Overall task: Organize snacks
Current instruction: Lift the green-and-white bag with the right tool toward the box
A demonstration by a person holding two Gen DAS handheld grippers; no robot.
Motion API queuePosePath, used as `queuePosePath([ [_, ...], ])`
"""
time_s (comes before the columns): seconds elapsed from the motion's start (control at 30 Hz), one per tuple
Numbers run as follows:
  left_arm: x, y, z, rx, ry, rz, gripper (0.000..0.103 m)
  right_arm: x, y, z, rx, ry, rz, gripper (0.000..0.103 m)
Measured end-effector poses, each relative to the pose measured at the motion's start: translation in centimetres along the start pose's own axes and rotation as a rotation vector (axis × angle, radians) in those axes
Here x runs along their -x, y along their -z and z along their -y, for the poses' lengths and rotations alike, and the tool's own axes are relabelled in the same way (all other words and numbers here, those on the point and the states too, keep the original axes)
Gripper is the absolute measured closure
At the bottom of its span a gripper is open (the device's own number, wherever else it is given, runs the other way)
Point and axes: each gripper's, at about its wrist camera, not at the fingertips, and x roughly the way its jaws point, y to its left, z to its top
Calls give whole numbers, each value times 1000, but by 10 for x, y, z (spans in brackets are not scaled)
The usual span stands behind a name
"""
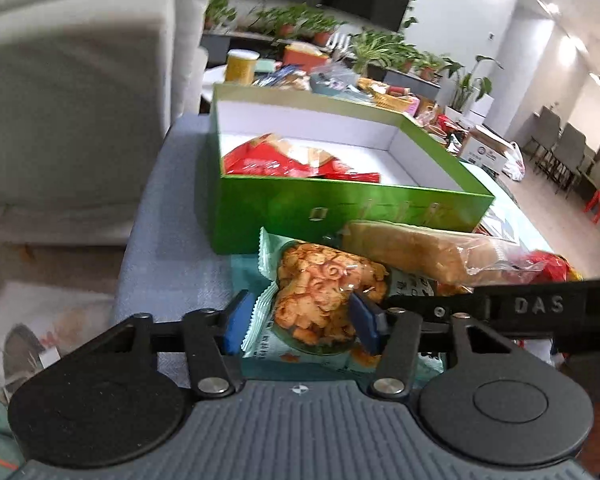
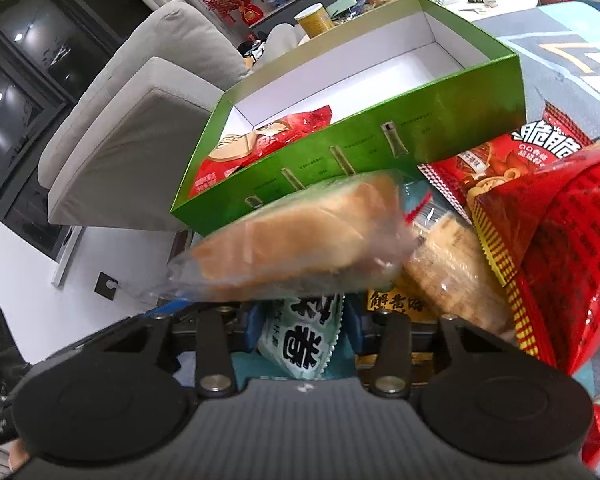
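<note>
A green box (image 1: pixel 340 208) with a white inside stands open on the table and holds red snack packs (image 1: pixel 268 160). In the left wrist view my left gripper (image 1: pixel 300 320) has its blue pads on both sides of a mint-green bag of orange crackers (image 1: pixel 320 300) in front of the box. A clear-wrapped bread loaf (image 1: pixel 420 252) lies beside it. In the right wrist view my right gripper (image 2: pixel 304 324) is closed on a mint-green packet (image 2: pixel 300 344), with the bread loaf (image 2: pixel 300 236) lying over its fingers. The green box (image 2: pixel 340 152) is just beyond.
Red snack bags (image 2: pixel 560 240) and a cracker pack (image 2: pixel 456 272) pile at the right. A grey sofa (image 1: pixel 80 100) stands to the left of the table. A yellow tub (image 1: pixel 242 66), baskets and potted plants (image 1: pixel 300 20) fill the far side.
</note>
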Motion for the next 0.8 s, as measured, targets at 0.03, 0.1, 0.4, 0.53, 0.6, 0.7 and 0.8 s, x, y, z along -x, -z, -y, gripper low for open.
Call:
queuePosePath([
  [0.03, 2, 1, 2, -2, 1, -1, 59, 1, 0, 0, 1, -1, 0, 58],
  [0.1, 5, 2, 5, 6, 8, -7, 59, 5, 2, 0, 2, -3, 1, 60],
  [0.4, 36, 12, 19, -13, 4, 6, 60, 24, 10, -10, 29, -33, 11, 60],
  [0.53, 56, 15, 28, -43, -17, 32, 59, 36, 15, -19, 65, -52, 29, 60],
  [0.6, 65, 17, 31, -48, -23, 46, 59, 42, 17, -21, 69, -65, 37, 60],
  [0.7, 79, 18, 36, -48, -23, 73, 59, 53, 21, -24, 79, -83, 54, 60],
  [0.8, 93, 17, 45, -69, -24, 113, 59, 67, 21, -30, 95, -99, 86, 60],
])
